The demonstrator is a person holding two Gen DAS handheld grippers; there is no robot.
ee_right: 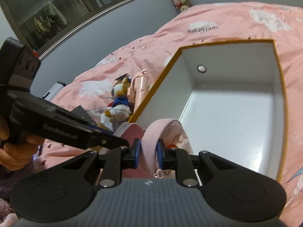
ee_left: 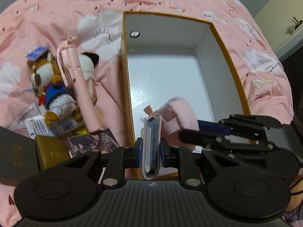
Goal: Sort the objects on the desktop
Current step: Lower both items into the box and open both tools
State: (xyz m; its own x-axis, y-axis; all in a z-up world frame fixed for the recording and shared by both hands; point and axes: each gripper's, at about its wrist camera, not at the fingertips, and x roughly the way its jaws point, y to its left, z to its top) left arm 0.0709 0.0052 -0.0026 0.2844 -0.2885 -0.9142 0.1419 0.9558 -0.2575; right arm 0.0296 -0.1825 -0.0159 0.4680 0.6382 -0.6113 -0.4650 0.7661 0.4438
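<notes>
A pink card holder (ee_left: 151, 143) is clamped edge-on by the left gripper (ee_left: 151, 151) at the near rim of the open box (ee_left: 217, 37), while its pink cloth pouch (ee_right: 149, 141) is pinched by the right gripper (ee_right: 148, 152). Both ends seem held so the floppy bundle can be lowered inside together. A plush toy (ee_left: 49, 83) and pink tube (ee_left: 79, 87) are left beside the box on the bedspread (ee_left: 56, 9).

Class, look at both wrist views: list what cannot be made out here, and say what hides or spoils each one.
- Black-and-white plush, left wrist view: mostly hidden behind the pink selfie stick.
- Barcoded packet, left wrist view: print too small; the fox plush lies on it.
- Pink pouch, right wrist view: lower part hidden by the right tongs.
- Box, right wrist view: near corner hidden by the tongs body.
</notes>
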